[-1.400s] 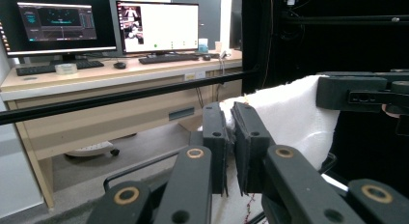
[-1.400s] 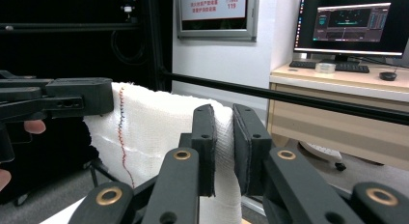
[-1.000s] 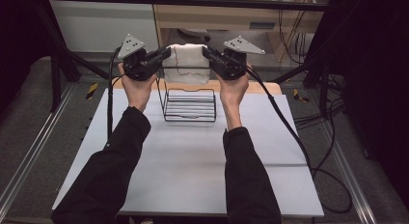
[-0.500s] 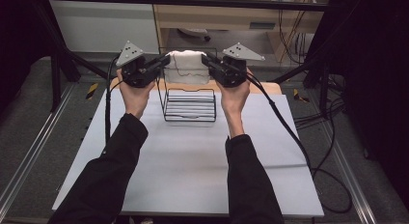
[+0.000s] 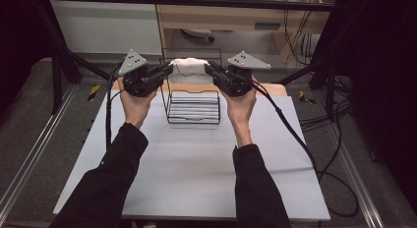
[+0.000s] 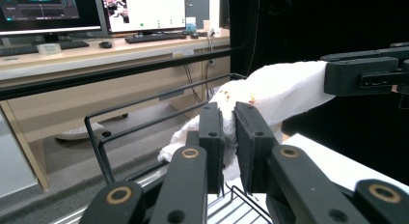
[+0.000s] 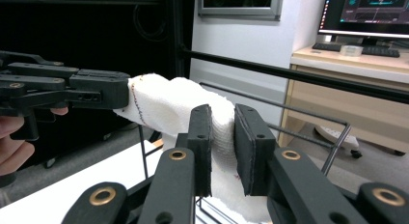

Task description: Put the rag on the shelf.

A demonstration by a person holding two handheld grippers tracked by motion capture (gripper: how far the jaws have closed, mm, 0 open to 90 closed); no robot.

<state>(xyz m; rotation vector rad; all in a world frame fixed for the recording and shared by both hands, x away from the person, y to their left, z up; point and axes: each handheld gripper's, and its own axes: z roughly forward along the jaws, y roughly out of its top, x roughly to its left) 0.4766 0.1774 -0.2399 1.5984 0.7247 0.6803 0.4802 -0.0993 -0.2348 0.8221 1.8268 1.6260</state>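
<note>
Filling the lower half of the high view, the white tabletop carries a black wire rack near its upper edge, at the frame's upper centre. Above the rack hangs a white cloth, stretched between both claws. Left claw and right claw are each pinched nearly closed on one end of it, jaws pressing the fabric

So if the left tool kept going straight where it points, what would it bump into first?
Probably the right tool: it grips the far end of the same white cloth that the left tool pinches, though depth is hard to judge.
</note>
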